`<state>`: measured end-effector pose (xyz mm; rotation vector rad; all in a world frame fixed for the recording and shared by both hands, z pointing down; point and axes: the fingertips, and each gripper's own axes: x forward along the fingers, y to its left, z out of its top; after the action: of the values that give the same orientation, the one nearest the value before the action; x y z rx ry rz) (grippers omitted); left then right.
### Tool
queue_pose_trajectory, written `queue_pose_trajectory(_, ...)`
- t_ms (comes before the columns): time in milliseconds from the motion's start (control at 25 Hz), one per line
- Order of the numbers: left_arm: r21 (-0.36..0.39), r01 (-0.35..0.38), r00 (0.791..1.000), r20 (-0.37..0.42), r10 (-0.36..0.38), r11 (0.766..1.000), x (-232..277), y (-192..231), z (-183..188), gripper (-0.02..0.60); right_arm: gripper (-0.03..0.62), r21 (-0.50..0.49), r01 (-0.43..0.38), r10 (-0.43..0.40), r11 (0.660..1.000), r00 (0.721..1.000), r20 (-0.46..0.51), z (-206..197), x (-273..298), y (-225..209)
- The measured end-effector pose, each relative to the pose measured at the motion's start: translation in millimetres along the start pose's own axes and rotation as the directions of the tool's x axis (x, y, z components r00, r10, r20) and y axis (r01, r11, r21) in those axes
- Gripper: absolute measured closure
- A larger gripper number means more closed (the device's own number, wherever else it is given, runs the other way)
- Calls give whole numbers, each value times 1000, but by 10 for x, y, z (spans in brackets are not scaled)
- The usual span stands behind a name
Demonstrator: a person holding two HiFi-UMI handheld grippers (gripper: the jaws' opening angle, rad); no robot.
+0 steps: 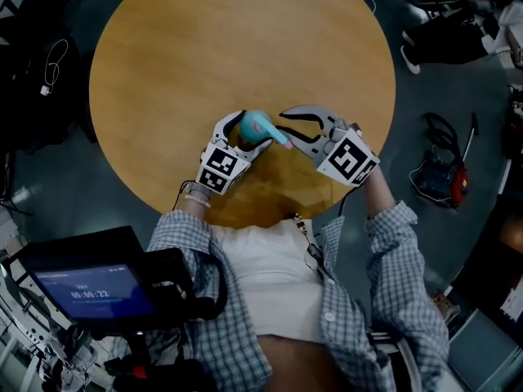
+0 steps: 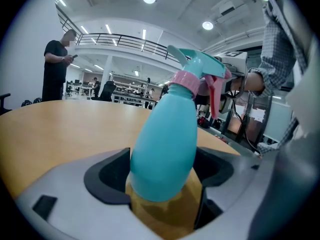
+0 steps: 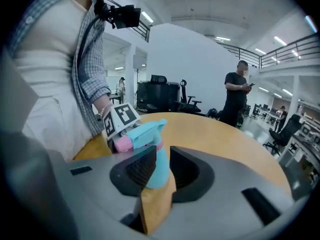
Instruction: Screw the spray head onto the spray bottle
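Okay, left tool (image 2: 162, 181) clamped the spray bottle (image 2: 167, 134) by its body, tilted over the desk (image 1: 204, 47); right tool (image 3: 159, 171) pinched the spray head (image 3: 145, 133) on top, its jaws hiding most of the trigger (image 2: 215, 96).

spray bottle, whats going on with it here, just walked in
A person stands at a round wooden table with a handheld gripper in each hand. The left gripper is clamped on the body of the teal spray bottle. The right gripper has its jaws on the spray head, which already sits on the bottle's neck at its pink collar. Whether the collar is screwed tight cannot be told.
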<state>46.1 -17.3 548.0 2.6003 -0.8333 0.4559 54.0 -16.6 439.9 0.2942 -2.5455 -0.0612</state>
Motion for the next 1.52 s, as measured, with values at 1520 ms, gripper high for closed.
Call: queue_pose_trajectory(1520, 9, -42, 999, -7, 42, 999, -48, 16, -21, 196, 468, 405, 375, -386, 833, 921, -58, 104, 403, 91)
